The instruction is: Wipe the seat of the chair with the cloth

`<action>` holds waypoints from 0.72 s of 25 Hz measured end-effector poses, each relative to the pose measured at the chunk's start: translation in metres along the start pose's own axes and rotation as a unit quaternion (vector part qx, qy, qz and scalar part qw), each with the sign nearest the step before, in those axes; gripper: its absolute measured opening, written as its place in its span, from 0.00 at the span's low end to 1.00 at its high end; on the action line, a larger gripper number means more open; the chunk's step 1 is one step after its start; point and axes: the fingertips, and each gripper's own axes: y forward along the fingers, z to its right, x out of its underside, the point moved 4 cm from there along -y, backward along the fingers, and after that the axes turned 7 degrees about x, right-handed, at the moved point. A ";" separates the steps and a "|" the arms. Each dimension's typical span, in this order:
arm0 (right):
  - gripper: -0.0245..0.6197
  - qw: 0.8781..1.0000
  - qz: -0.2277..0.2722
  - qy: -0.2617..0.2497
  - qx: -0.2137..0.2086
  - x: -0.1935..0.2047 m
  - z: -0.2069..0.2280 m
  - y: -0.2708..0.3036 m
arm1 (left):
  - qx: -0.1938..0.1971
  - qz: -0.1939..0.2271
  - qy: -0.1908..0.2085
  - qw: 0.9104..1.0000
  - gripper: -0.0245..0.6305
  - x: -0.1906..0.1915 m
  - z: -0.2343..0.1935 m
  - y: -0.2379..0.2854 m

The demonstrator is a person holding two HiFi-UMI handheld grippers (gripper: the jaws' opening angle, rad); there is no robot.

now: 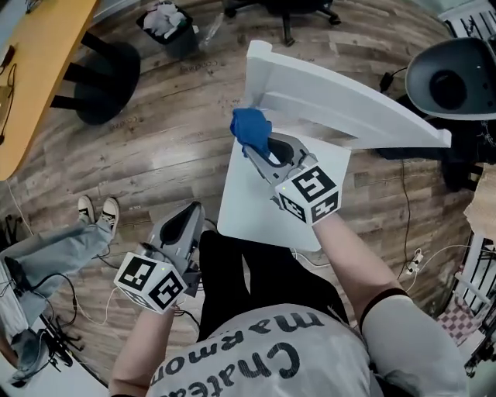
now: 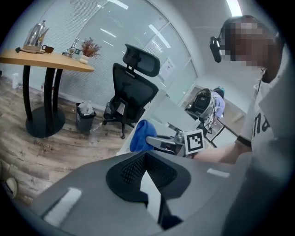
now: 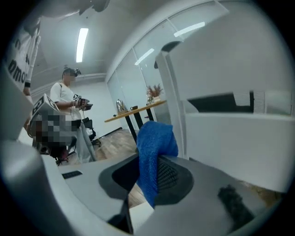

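The white chair stands in front of me, its seat (image 1: 256, 213) flat and its backrest (image 1: 333, 101) sloping away to the right. A blue cloth (image 1: 249, 130) is bunched at the seat's far left corner, close to the backrest. My right gripper (image 1: 253, 151) is shut on the cloth, which drapes over its jaws in the right gripper view (image 3: 154, 147). My left gripper (image 1: 192, 211) hangs low at the left, off the chair and beside my leg, shut and empty. From the left gripper view the cloth (image 2: 139, 135) and the right gripper (image 2: 159, 142) show ahead.
A wooden table (image 1: 31, 70) with a round black base (image 1: 108, 74) stands far left, with a trash bin (image 1: 167, 23) behind it. A black office chair (image 2: 133, 87) is at the back. Another person's shoes (image 1: 97, 209) rest at the left. Cables and a dark round unit (image 1: 453, 77) lie right.
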 end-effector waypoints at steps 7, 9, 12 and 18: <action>0.18 0.985 -0.160 -0.008 0.059 0.104 0.041 0.059 | -0.055 -0.007 -0.037 0.998 0.05 0.031 -0.033 0.023; 0.17 0.978 -0.199 -0.010 0.059 0.121 0.045 0.072 | -0.053 -0.005 -0.080 0.995 0.05 0.044 -0.036 0.030; 0.17 0.963 -0.262 -0.040 0.055 0.138 0.044 0.092 | -0.033 -0.029 -0.104 0.994 0.05 0.065 -0.036 0.039; 0.18 0.932 -0.322 -0.114 0.119 0.167 0.044 0.121 | -0.018 -0.054 -0.104 0.993 0.05 0.080 -0.042 0.041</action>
